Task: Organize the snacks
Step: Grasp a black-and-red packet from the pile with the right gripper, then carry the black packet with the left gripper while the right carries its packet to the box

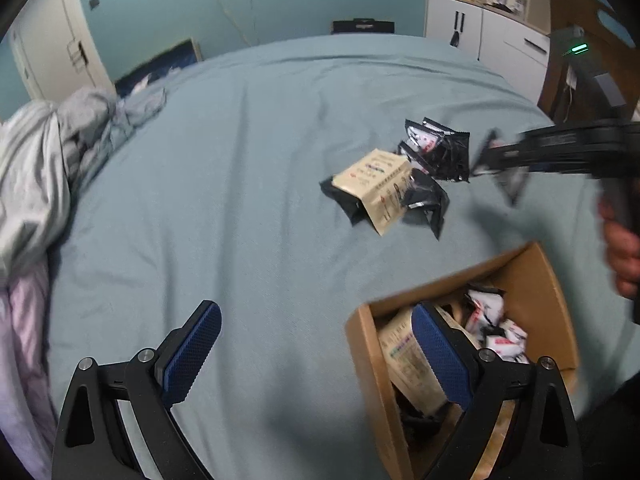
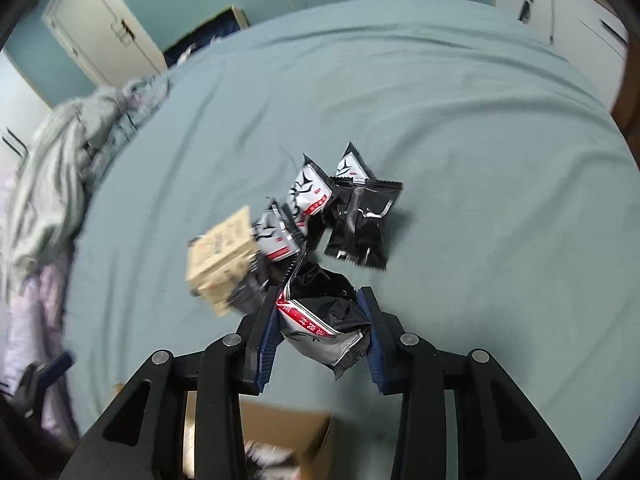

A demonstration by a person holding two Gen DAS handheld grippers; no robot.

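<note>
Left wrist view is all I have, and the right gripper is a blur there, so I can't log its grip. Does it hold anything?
Observer: Yes. The right gripper is shut on a black and white packet, pads pressing both sides.
Operator: Is that packet off the bed?
Observer: It hangs between the pads above the sheet, apart from the pile.
Operator: What is left in the pile?
Observer: A tan packet and several black and white ones, one lying with its black back up.
Operator: Where is the box?
Observer: The box shows just below that gripper, at the bottom edge of the right wrist view.
</note>
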